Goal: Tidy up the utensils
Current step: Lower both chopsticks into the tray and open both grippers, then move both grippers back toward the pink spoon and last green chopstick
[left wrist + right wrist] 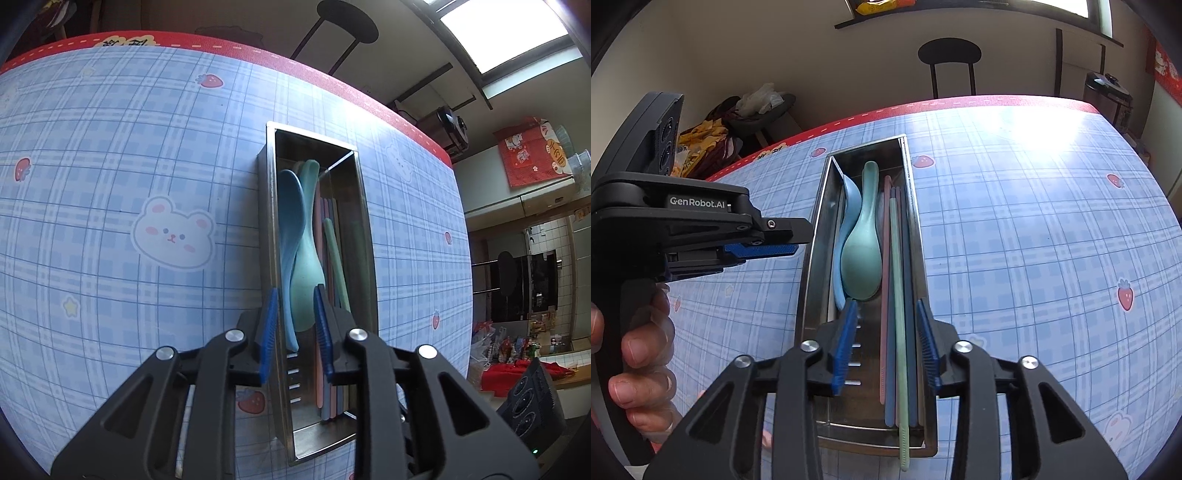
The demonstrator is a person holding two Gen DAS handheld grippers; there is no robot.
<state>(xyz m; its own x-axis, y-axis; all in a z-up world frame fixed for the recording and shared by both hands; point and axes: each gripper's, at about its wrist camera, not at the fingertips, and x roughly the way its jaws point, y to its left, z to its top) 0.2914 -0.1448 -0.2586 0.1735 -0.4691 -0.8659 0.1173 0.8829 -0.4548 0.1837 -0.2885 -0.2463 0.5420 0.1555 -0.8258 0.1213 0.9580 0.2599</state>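
In the steel tray (812, 236) on the worktop (1015, 221), 2 spoons (862, 243) and the chopsticks (899, 314) are laid lengthwise. The right gripper (886, 343), jaws apart and empty, is held above the chopsticks; the left gripper (295, 328), slightly parted, is above the spoons.
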